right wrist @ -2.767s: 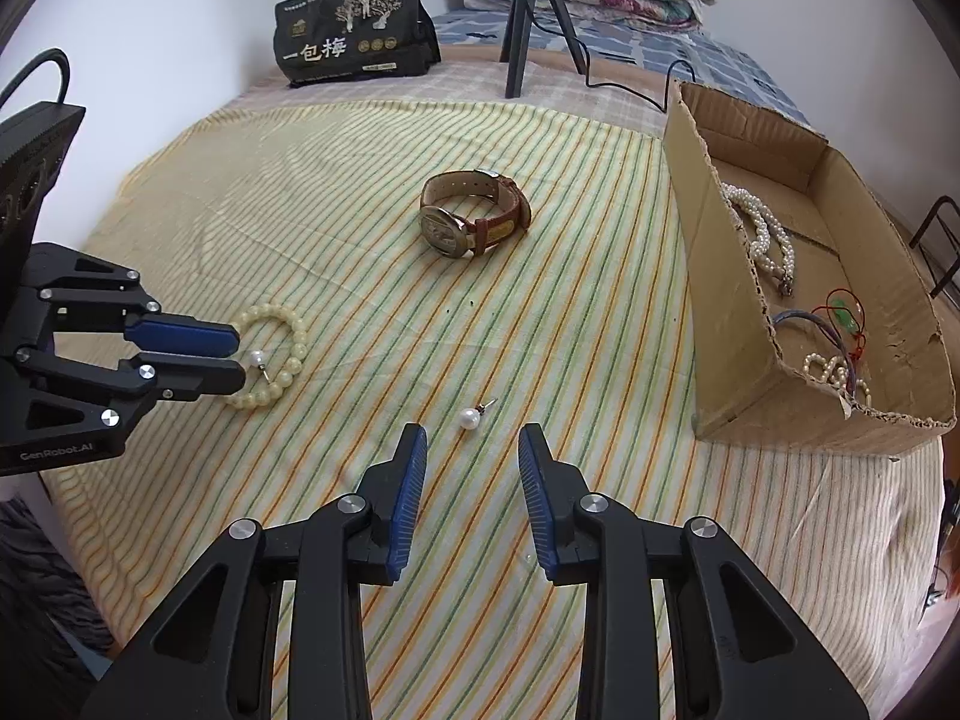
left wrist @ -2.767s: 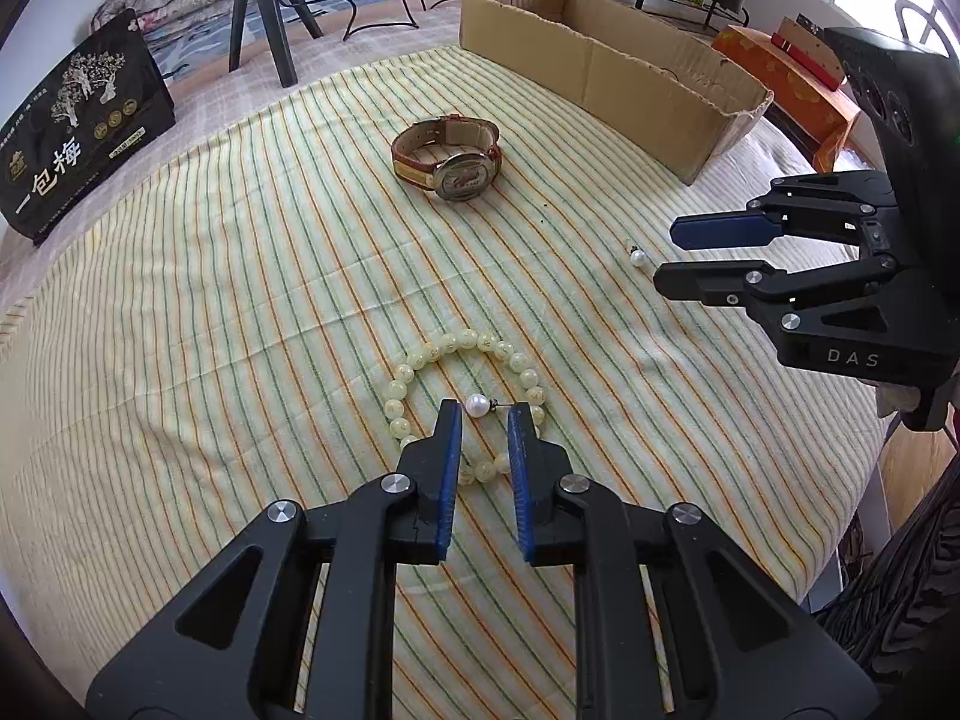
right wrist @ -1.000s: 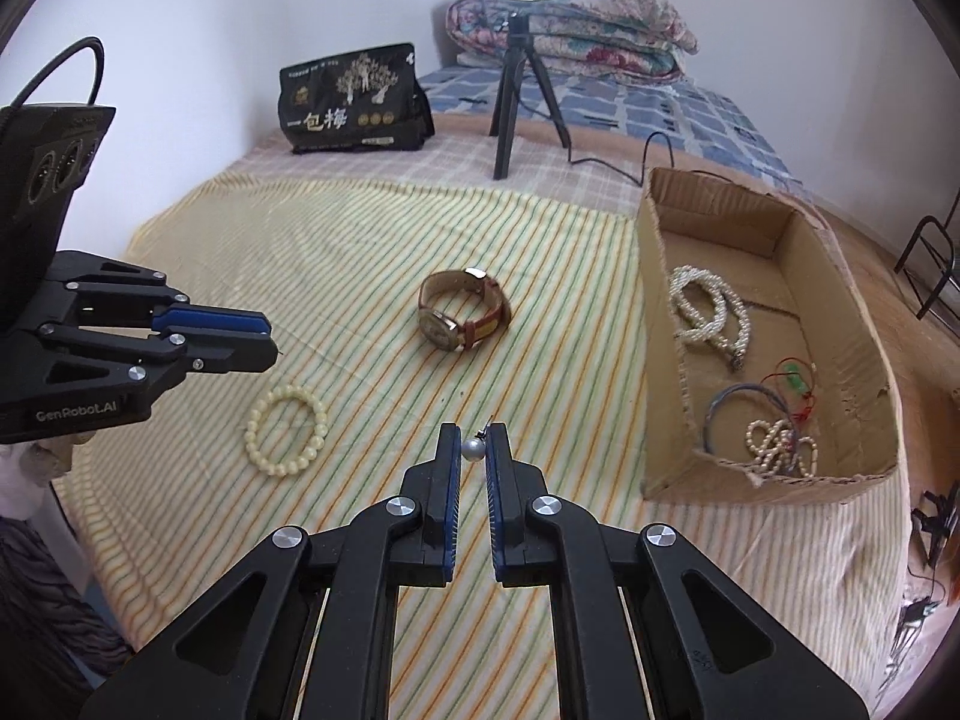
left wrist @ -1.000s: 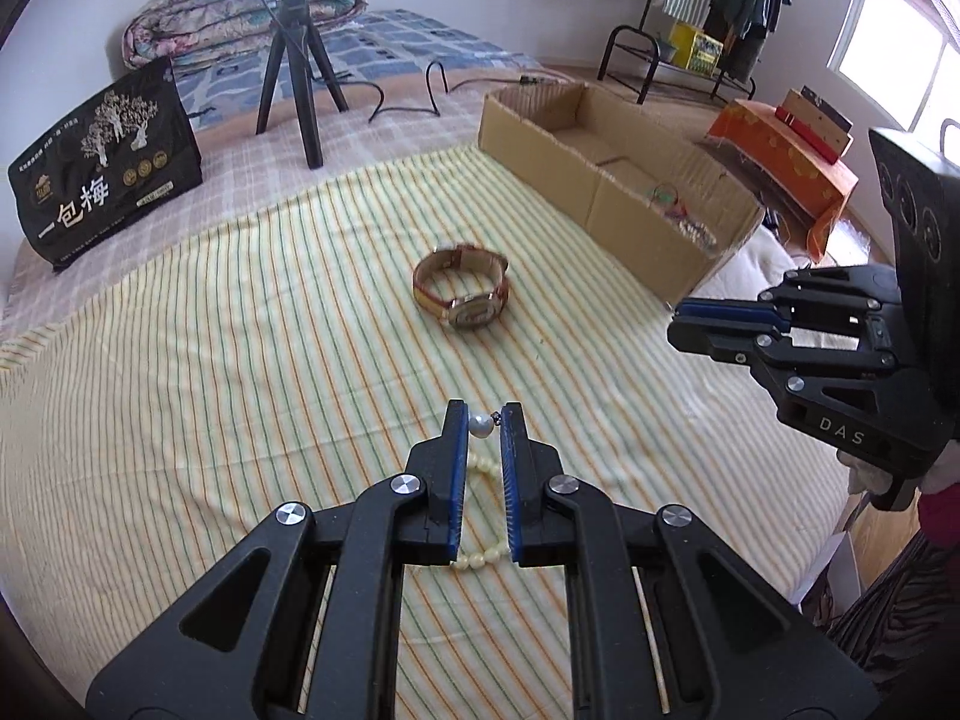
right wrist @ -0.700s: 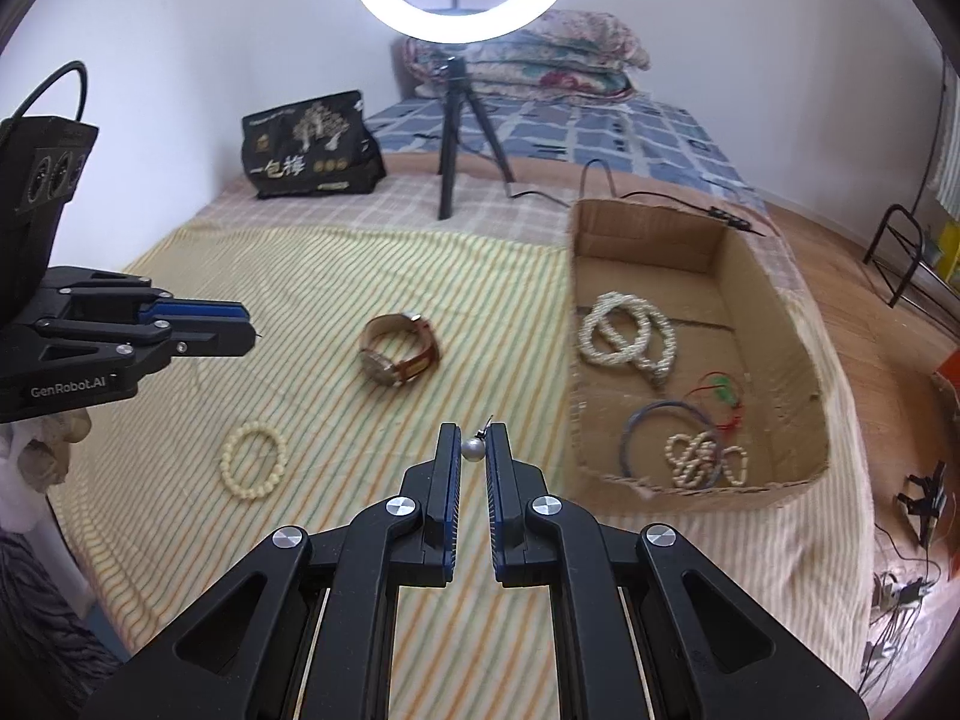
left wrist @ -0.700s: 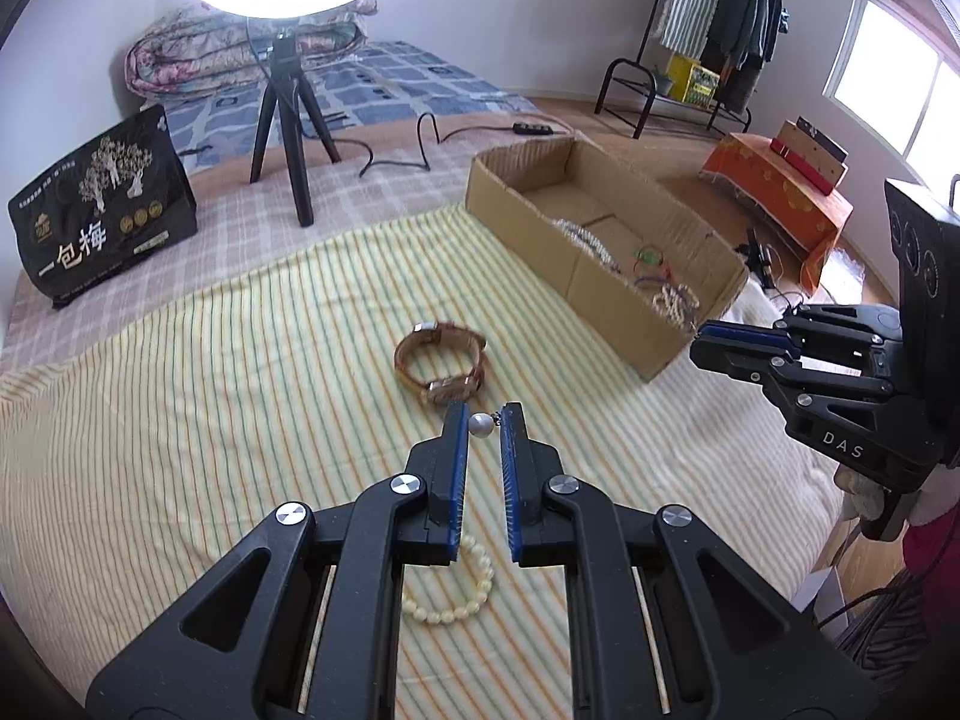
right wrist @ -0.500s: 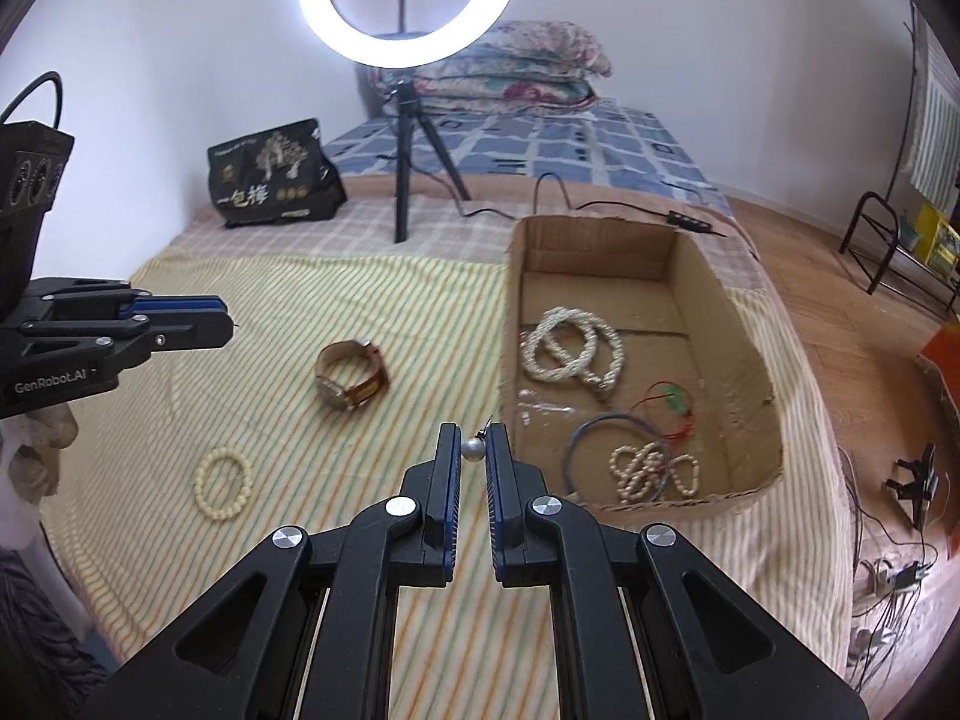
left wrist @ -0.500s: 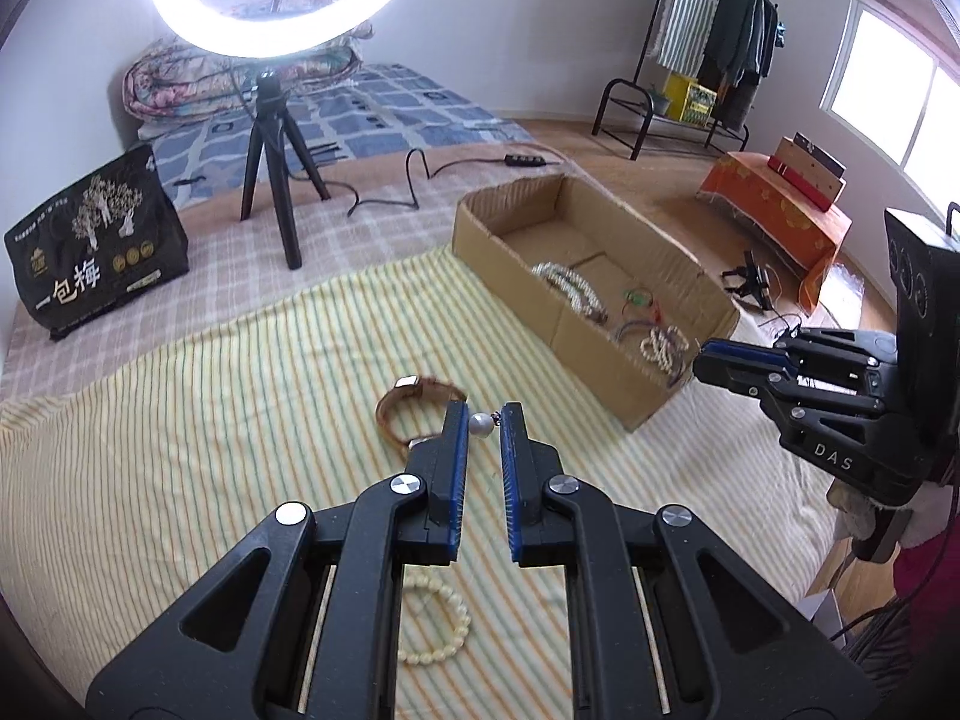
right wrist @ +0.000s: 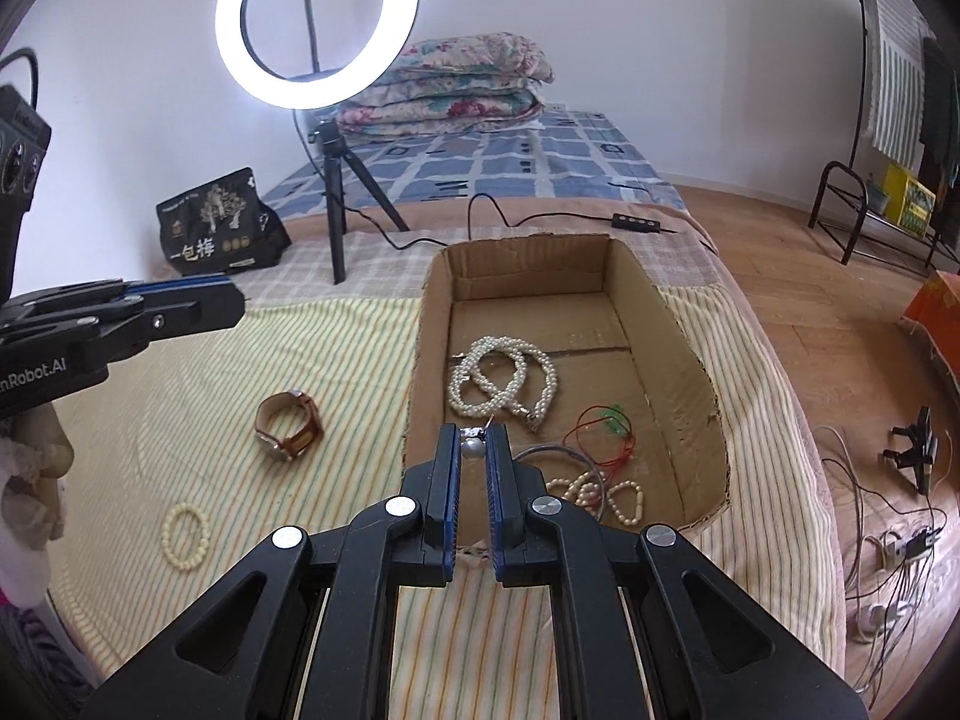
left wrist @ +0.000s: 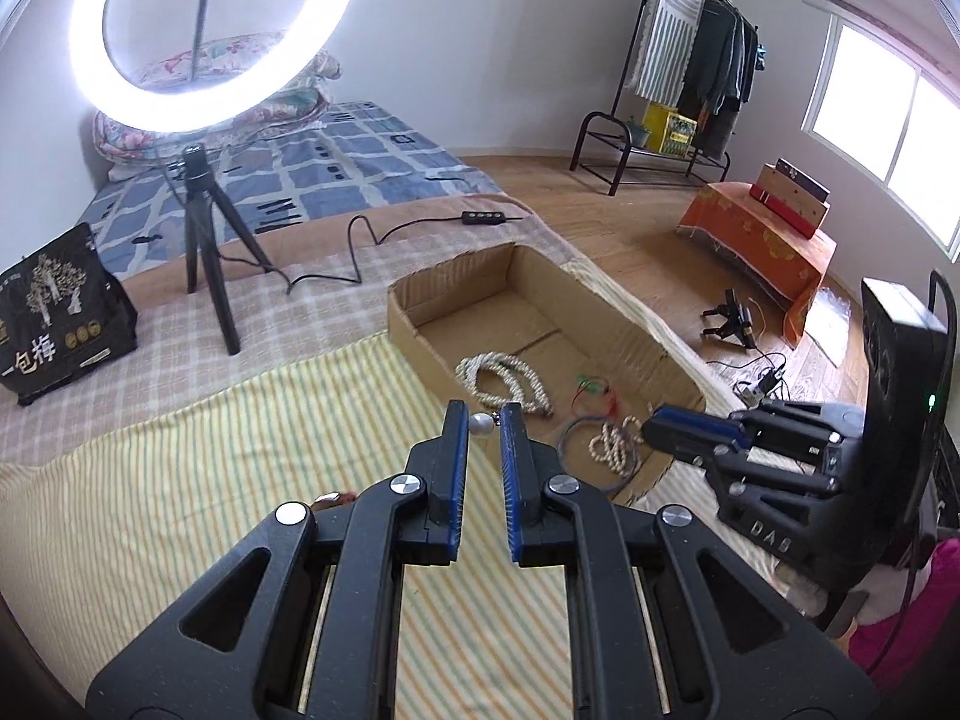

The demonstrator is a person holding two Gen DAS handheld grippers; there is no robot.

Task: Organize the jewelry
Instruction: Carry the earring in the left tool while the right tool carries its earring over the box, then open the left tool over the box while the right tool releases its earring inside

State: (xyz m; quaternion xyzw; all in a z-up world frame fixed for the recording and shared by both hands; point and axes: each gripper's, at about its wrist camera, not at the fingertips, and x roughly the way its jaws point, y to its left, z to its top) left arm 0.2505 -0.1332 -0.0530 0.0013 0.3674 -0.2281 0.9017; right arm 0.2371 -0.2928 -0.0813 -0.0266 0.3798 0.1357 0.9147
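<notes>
Aloft, my left gripper [left wrist: 481, 420] pinches one pearl earring [left wrist: 480, 425], my right gripper [right wrist: 472, 441] another pearl earring [right wrist: 471, 448], above the cardboard box [right wrist: 690, 360].

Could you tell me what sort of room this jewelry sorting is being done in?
Most likely a bedroom used as a filming spot. Folded quilts lie stacked on a mattress, a clothes rack stands by the wall, and a ring light on a tripod overlooks the striped cloth and the cardboard box.

Matt corrugated cardboard box [right wrist: 684, 348], striped woven cloth [right wrist: 354, 360], glossy pearl earring [right wrist: 471, 449], leather-strapped watch [right wrist: 288, 423]
</notes>
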